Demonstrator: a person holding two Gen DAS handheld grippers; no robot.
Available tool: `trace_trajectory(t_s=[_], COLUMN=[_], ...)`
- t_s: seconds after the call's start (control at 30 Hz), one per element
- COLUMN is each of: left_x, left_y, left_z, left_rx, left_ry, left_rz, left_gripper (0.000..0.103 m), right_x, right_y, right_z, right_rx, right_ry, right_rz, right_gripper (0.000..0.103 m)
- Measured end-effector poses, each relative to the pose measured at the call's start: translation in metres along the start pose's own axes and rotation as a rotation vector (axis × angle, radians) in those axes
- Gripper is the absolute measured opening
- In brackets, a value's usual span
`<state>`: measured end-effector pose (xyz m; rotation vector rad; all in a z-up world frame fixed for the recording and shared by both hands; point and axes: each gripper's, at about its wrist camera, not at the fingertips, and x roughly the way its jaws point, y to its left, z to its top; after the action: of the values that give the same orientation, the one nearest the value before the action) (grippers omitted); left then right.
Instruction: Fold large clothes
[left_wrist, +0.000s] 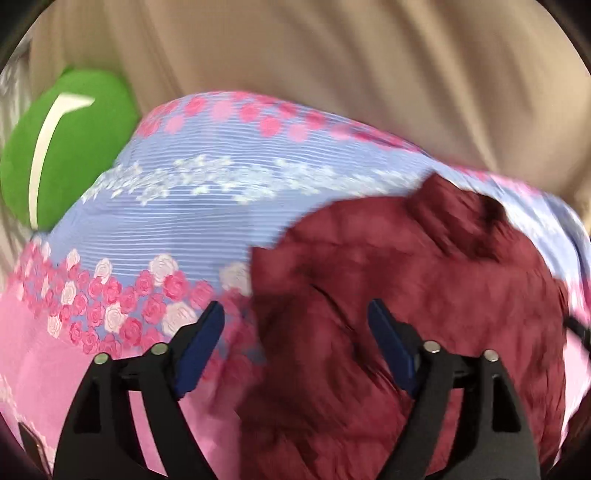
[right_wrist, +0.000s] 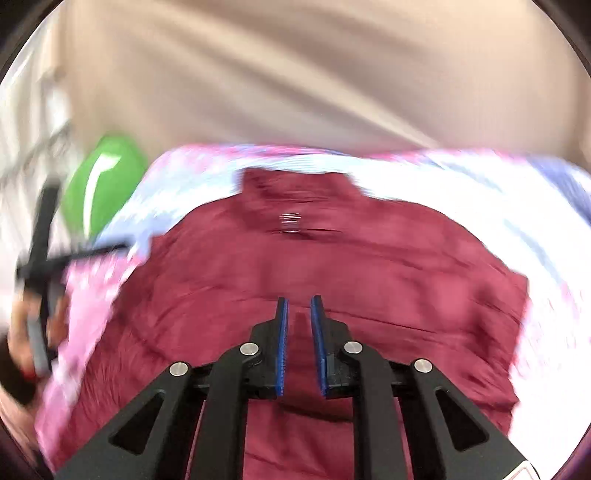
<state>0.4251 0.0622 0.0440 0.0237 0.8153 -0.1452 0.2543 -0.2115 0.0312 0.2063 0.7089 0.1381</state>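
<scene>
A dark red garment (right_wrist: 295, 266) lies spread on a floral pink and blue bedsheet (left_wrist: 207, 192), its collar and label at the far side. In the left wrist view the garment (left_wrist: 406, 295) is bunched at the right. My left gripper (left_wrist: 295, 314) is open above the garment's left edge, holding nothing. My right gripper (right_wrist: 299, 306) hovers over the garment's middle with its jaws close together but a narrow gap between them; nothing is held between them. The left gripper also shows, blurred, at the left of the right wrist view (right_wrist: 40, 266).
A green cushion (left_wrist: 70, 147) with a white stripe lies at the far left of the bed, also in the right wrist view (right_wrist: 103, 184). A beige curtain (right_wrist: 295, 74) hangs behind the bed. Both views are motion-blurred.
</scene>
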Motion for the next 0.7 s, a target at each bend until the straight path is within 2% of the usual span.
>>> trace_trajectory(t_s=[0.07, 0.13, 0.17, 0.2, 0.23, 0.3, 0.33, 0.4, 0.5, 0.6, 0.7], left_x=[0.01, 0.034, 0.044, 0.055, 0.064, 0.068, 0.064, 0.053, 0.031, 0.033, 0.052], left_y=[-0.016, -0.022, -0.022, -0.019, -0.012, 0.002, 0.008, 0.011, 0.005, -0.013, -0.021], left_z=[-0.016, -0.033, -0.041, -0.047, -0.052, -0.057, -0.057, -0.056, -0.049, -0.047, -0.051], left_rx=[0.054, 0.098, 0.105, 0.101, 0.08, 0.027, 0.001, -0.025, -0.026, 0.023, 0.057], left_ry=[0.043, 0.107, 0.125, 0.142, 0.155, 0.168, 0.174, 0.166, 0.106, 0.092, 0.11], left_rz=[0.006, 0.057, 0.091, 0.101, 0.101, 0.083, 0.07, 0.064, 0.031, 0.046, 0.123], left_gripper=[0.079, 0.079, 0.08, 0.08, 0.081, 0.082, 0.082, 0.078, 0.079, 0.081, 0.083], right_x=[0.013, 0.042, 0.052, 0.06, 0.06, 0.048, 0.04, 0.024, 0.005, 0.025, 0.069], right_y=[-0.032, -0.062, -0.073, -0.085, -0.095, -0.094, -0.088, -0.069, -0.029, -0.001, 0.005], right_z=[-0.002, -0.014, -0.02, -0.027, -0.031, -0.029, -0.026, -0.018, -0.004, 0.002, -0.003], right_rx=[0.034, 0.03, 0.038, 0.06, 0.107, 0.149, 0.143, 0.115, 0.046, -0.037, -0.117], right_ry=[0.039, 0.109, 0.14, 0.162, 0.155, 0.134, 0.108, 0.052, -0.03, 0.004, 0.071], right_rz=[-0.077, -0.259, -0.306, -0.318, -0.27, -0.25, -0.241, -0.204, -0.133, -0.052, -0.171], right_gripper=[0.015, 0.009, 0.009, 0.002, 0.001, 0.002, 0.008, 0.009, 0.009, 0.009, 0.005])
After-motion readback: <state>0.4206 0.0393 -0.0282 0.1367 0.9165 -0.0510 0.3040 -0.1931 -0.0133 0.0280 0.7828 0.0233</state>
